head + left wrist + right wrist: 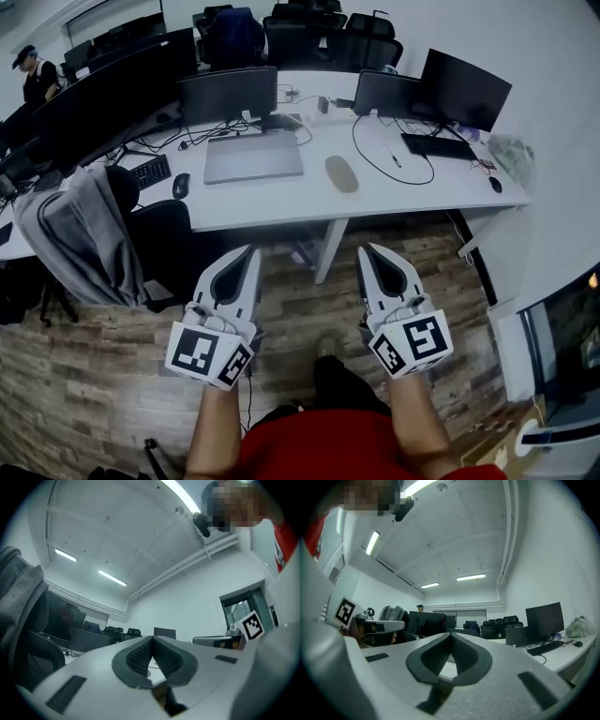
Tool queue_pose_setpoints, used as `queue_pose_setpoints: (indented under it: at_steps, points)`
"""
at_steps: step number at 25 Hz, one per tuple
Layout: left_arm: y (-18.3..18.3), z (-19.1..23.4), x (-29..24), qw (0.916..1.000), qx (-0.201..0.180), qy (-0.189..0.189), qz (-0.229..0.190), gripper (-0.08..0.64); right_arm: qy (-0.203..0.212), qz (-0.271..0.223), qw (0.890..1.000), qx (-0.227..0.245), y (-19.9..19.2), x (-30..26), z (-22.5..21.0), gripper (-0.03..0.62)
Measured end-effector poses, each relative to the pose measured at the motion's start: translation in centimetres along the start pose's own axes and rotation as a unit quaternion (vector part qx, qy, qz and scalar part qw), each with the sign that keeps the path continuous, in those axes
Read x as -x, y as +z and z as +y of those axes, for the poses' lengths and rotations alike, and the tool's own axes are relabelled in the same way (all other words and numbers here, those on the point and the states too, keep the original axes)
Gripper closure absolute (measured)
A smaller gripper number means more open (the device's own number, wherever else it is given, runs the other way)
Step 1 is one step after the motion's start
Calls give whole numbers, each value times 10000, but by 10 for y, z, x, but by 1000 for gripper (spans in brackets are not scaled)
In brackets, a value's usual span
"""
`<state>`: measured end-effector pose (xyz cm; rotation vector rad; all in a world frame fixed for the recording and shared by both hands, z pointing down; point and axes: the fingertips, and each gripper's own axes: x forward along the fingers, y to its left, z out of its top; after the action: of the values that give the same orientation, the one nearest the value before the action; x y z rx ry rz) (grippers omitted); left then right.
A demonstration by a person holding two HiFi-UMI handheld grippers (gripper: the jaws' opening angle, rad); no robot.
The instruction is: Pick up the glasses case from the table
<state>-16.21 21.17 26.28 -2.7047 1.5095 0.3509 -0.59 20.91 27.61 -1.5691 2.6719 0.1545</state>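
Glasses case (342,173), beige and oval, lies flat on the white table (412,192), approx. midway btw. the back and front edges, just to the right of a closed grey laptop (253,157). A black keyboard (439,145) is nearer the right end. A black mouse (181,186) sits by the front edge, left of the laptop. Left gripper (250,253) and right gripper (368,251) are both held over the wooden floor (300,309), in front of the table's front edge and well apart from the case. Each has its jaws pressed together w/ nothing btw. them.
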Motion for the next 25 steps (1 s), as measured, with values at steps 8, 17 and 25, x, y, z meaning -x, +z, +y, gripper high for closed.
queue_pose_setpoints:
  at_steps: [8, 17, 25]
  points:
    - [-21, 31, -49, 9997, -126, 180, 141, 551, -36, 127, 9998, 156, -26, -59, -43, 588]
    - [-47, 73, -151, 9983, -189, 515, 169, 551, -64, 259, 9995, 145, -64, -142, -133, 586]
    - [-73, 101, -250, 9968, -317, 680, 260, 551, 17, 693, 9975, 106, -113, -216, -204, 463]
